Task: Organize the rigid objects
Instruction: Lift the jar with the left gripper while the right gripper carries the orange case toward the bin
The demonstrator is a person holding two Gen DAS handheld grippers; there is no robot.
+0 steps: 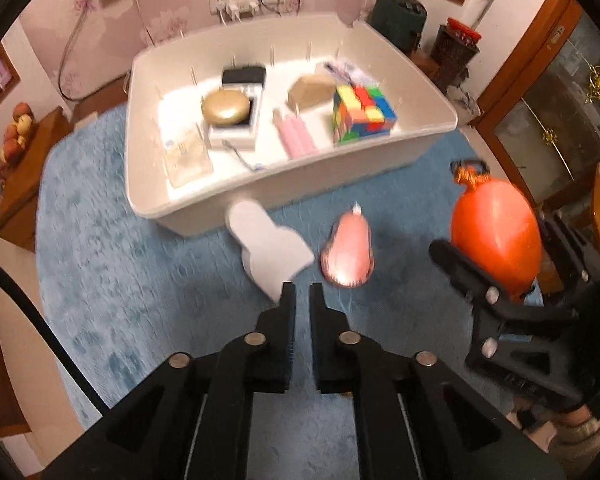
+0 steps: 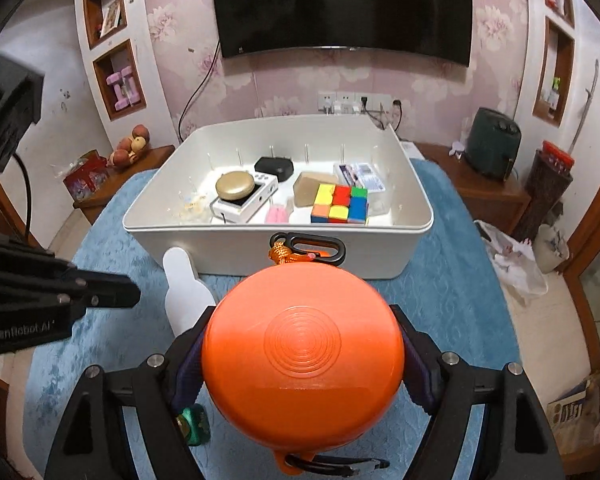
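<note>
The step in hand looks like carrying: the right gripper point(image 2: 300, 360) has its jaws clamped on either side of a round orange case point(image 2: 302, 354), holding it above the blue cloth point(image 2: 452, 304) just in front of the white bin point(image 2: 260, 248). To my eye the next move calls for lifting it clear over the near wall of the bin and setting it down in whatever bare floor is left there, likely the right-hand end beside the colour cube point(image 2: 340, 204), without knocking the thin divider pegs along the back

The left gripper point(image 1: 302, 300) is closed with nothing between its jaws, hanging above the cloth. Just ahead of it stand two things not yet put away: a flat white bottle-shaped piece point(image 1: 266, 248) and a glossy pink pear-shaped object point(image 1: 348, 248), both near the bin's front wall

The case is smooth hard plastic, domed, with raised concentric rings on its face; an orange cord and a black carabiner clip point(image 2: 310, 246) hang from its far end, and they may swing or snag on the rim. The bin is matte, rigid, with rounded corners. Inside it sit a gold disc-like tin point(image 2: 235, 186) on a white box, a black block, a tan block and a pale pink piece. The cloth is plush and slightly patterned
</note>
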